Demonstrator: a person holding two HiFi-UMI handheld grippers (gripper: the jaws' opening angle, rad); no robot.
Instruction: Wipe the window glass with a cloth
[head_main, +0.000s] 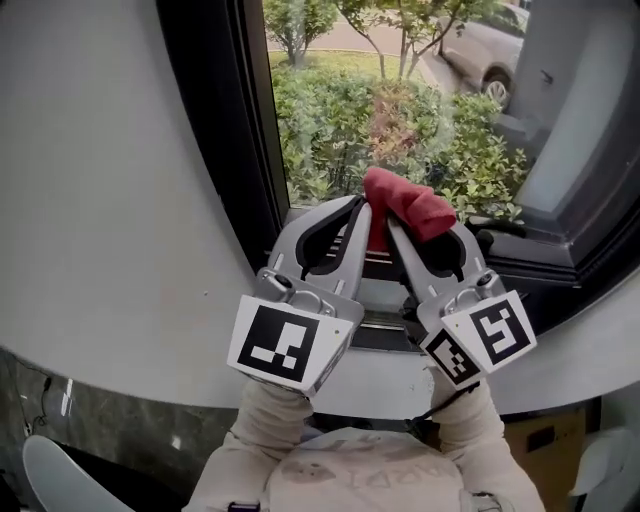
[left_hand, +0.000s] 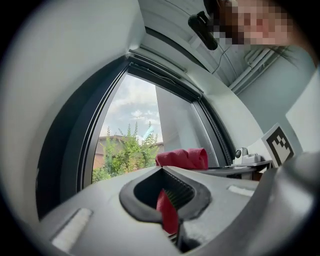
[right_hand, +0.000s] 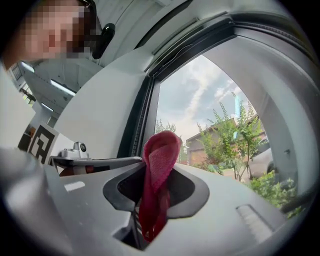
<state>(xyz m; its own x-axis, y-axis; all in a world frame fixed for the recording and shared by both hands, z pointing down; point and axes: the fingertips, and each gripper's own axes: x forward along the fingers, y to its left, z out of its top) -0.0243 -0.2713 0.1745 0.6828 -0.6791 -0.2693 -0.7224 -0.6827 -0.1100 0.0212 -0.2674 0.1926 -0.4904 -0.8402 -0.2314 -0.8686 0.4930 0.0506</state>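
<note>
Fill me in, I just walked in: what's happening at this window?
A person holds a gripper in each hand. The left gripper and the right gripper are both shut on one red cloth, held up in front of the window glass. Whether the cloth touches the pane can't be told.

Bright daylight comes through the window glass (head_main: 400, 110) — shadows soft; both gripper views bulge fisheye, corners black, foreground blurred.

Side by side: left claw (head_main: 361, 208), right claw (head_main: 421, 228), cloth (head_main: 405, 200) in both; window glass (head_main: 340, 120) behind.
</note>
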